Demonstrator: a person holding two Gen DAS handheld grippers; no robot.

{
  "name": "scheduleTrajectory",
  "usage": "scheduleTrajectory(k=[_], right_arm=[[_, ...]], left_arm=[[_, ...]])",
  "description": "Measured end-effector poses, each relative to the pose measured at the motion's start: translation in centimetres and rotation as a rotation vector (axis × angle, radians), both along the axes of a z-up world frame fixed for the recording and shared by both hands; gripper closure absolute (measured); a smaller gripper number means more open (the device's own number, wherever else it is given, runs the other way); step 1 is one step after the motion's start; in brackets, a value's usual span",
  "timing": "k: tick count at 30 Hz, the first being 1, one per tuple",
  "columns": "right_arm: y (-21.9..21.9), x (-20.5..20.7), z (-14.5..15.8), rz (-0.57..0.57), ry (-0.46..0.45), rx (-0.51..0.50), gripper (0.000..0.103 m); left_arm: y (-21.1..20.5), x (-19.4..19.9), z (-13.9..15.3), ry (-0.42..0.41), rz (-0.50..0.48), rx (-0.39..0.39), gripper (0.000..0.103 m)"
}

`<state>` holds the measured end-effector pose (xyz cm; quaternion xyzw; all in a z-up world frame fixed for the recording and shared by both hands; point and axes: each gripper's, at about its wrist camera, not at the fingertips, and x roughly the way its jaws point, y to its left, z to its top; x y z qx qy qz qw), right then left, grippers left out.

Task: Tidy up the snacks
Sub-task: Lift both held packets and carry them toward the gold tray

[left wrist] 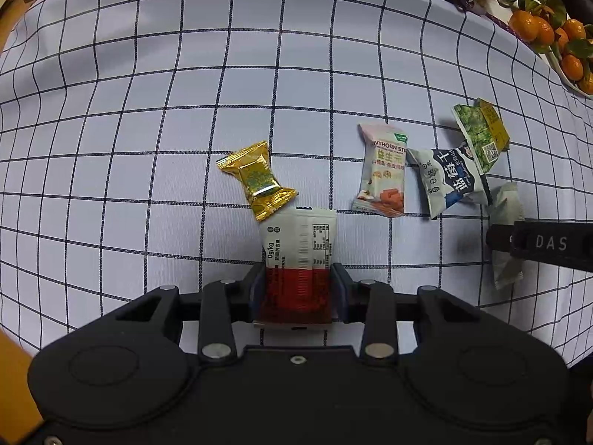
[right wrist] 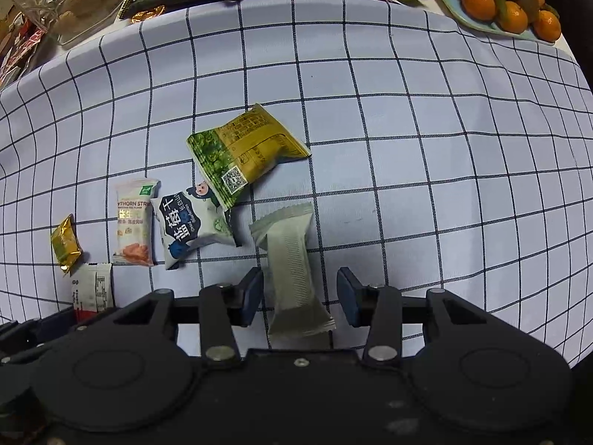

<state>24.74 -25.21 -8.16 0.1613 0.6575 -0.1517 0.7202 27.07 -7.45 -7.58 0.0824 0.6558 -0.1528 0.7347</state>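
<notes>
My left gripper (left wrist: 298,285) is shut on a red-and-white snack packet (left wrist: 298,256), which also shows in the right wrist view (right wrist: 92,289). A gold candy packet (left wrist: 257,180) lies just beyond it on the checked cloth. My right gripper (right wrist: 300,293) is open around a grey-green packet (right wrist: 292,263) that lies between its fingers; the packet touches the left finger and is apart from the right one. To its left lie a pink hawthorn packet (right wrist: 134,222), a blue-and-white blueberry packet (right wrist: 192,226) and a green-yellow pea packet (right wrist: 244,148).
A plate of mandarins (right wrist: 496,0) stands at the back right. A clear plastic box (right wrist: 74,3), keys and other clutter line the back edge. The checked tablecloth (right wrist: 444,148) covers the table.
</notes>
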Motion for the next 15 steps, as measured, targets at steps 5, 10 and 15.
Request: scheduleTrajectory(k=[5,10,15], right_arm=[[0.8,0.5,-0.4,-0.001,0.017,0.023,0.083],[1.2,-0.7,0.8,0.008,-0.035,-0.008,0.083],[-0.1,-1.9,2.8,-0.006,-0.113,0.016,0.083]], left_arm=[[0.9,0.2,0.2,0.004,0.027,-0.010,0.061],[1.7,-0.1,1.1,-0.015,0.026,-0.031,0.061],[1.5,-1.4,3.4,-0.093,-0.006,-0.025,0.061]])
